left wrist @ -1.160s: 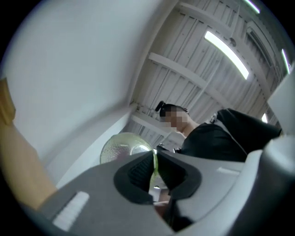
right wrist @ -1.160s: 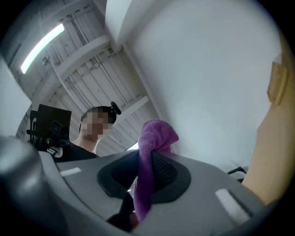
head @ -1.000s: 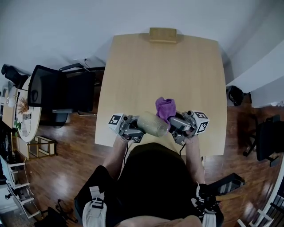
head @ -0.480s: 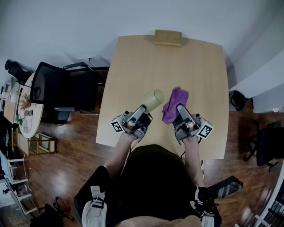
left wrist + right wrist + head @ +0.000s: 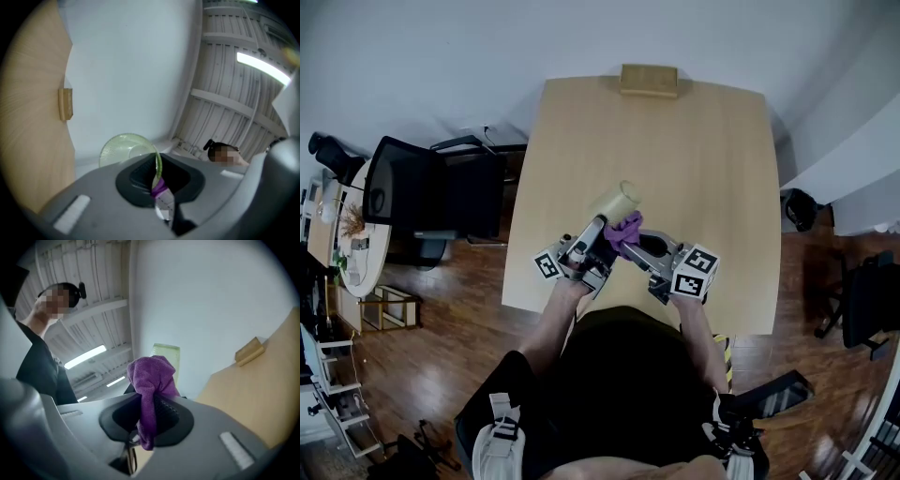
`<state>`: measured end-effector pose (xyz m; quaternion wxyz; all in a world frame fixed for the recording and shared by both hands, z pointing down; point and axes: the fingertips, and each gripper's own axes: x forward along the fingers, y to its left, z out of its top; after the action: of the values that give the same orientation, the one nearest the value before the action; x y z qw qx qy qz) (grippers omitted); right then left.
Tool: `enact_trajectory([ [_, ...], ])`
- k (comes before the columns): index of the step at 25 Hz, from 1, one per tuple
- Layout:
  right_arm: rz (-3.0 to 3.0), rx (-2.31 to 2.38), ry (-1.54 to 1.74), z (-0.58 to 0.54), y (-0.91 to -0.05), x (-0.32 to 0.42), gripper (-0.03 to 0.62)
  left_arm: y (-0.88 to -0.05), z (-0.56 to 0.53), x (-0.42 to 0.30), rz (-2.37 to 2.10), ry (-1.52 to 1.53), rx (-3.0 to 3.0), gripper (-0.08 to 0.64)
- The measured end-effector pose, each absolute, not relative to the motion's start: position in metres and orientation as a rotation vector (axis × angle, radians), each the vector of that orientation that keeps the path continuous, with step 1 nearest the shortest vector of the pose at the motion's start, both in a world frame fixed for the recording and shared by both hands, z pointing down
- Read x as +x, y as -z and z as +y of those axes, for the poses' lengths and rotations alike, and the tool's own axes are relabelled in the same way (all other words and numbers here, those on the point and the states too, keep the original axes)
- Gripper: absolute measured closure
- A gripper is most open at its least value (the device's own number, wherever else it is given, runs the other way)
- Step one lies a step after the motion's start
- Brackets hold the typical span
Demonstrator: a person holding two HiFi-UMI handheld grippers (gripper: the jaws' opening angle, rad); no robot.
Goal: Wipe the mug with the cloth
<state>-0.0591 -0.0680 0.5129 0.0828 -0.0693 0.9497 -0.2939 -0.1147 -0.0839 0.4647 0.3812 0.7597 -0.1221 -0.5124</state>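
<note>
Holding the mug: the mug (image 5: pixel 617 200) is clamped by its thin wall in the left gripper (image 5: pixel 602 227). It is raised and tilted away over the near part of the table (image 5: pixel 694 141), so its outside is offered for wiping.
Mug's place: it is kept in the air just beyond the left jaws, and is judged to be clear of the tabletop.
Cloth: the cloth (image 5: pixel 624 231) is pinched tight in the right gripper (image 5: pixel 634 242). A bunched wad is left standing past the jaws, which is judged to serve as the wiping pad.
Contact: the wad is brought against the mug's near end, right beside the left jaws; a purple edge is seen there in the left gripper view, so touching is likely.
Step judged: wiping is under way or about to start.
Count, task things: one mug, one cloth, two grippers.
Count, other things: one table; one block (image 5: pixel 649 80) at its far edge, well apart; one chair (image 5: pixel 412 192) beside the table's left side.
</note>
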Motion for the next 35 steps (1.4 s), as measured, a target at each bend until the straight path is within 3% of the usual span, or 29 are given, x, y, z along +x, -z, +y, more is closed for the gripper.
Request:
enact_trajectory([
  [7,2.565,-0.478,0.733,-0.119,-0.469,0.008,0.532,-0.460,-0.082,-0.125,-0.247,1.417,1.858,0.518],
  [13,2.800,-0.278,0.703,-0.080,-0.501,-0.046,0.532,-0.448,-0.079,-0.106,-0.179,1.401,1.898,0.514],
  [17,2.942,-0.359,0.671,-0.078,-0.523,-0.040,0.532,-0.458,-0.089,-0.104,-0.425,1.217,2.055,0.520],
  [23,2.639,-0.536,0.549,-0.116,-0.436,0.015,0.532,-0.473,-0.097,-0.084,-0.702,0.861,2.293,0.518],
  [29,2.797,-0.388,0.747,-0.086,-0.482,-0.035,0.532,-0.472,-0.094,-0.058,-0.809,0.616,2.512,0.517],
  [35,2.659,-0.662,0.701,-0.131,-0.454,0.024,0.532,-0.492,-0.089,-0.058,-0.916,0.322,2.672,0.520],
])
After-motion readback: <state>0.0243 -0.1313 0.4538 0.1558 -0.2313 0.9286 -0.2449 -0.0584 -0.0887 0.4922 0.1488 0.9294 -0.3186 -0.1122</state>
